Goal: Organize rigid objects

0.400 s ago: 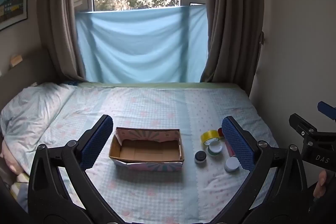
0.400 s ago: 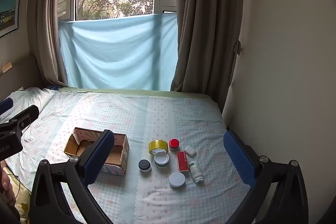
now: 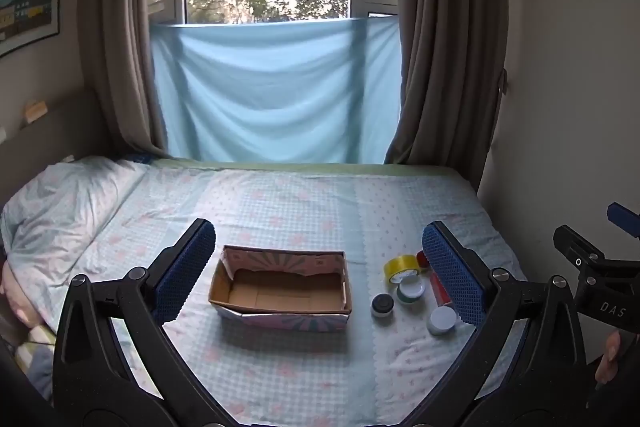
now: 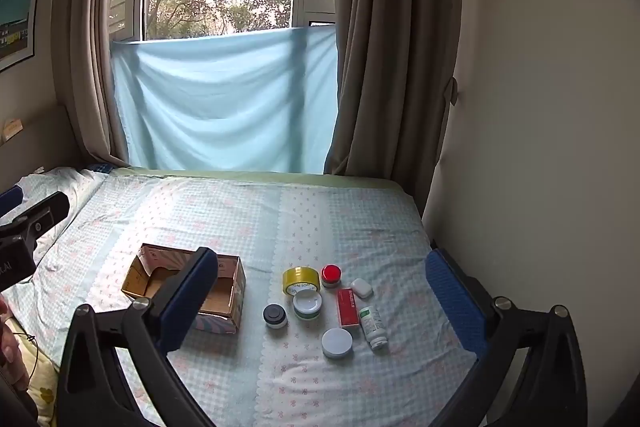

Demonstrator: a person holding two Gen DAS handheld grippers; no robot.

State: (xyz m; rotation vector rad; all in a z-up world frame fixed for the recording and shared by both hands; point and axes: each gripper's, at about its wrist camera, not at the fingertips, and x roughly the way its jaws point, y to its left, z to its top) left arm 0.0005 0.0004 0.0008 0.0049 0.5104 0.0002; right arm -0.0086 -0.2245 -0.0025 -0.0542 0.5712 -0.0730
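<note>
I hold a gripper in each hand above a bed (image 4: 248, 211) covered in a pale checked sheet. My left gripper (image 3: 320, 273) has its jaws spread wide and grips nothing. Directly ahead of it, framed between its two blue pads, an open cardboard box (image 3: 280, 307) sits on the sheet. My right gripper (image 4: 320, 297) is also spread wide and grips nothing.

Between the right gripper's fingers lies a cluster of small items, well to the right of the box. Farthest from the gripper are a yellow tape roll (image 4: 301, 279) and a red-capped jar (image 4: 331, 275). A small white case (image 4: 361, 287) lies just right of that jar. Nearer to me are a green-rimmed white jar (image 4: 307, 305), a black-lidded jar (image 4: 275, 315) and a red carton (image 4: 347, 306). A white bottle (image 4: 373, 323) lies on its side beside the carton. Nearest the gripper is a white round lid (image 4: 337, 342).
</note>
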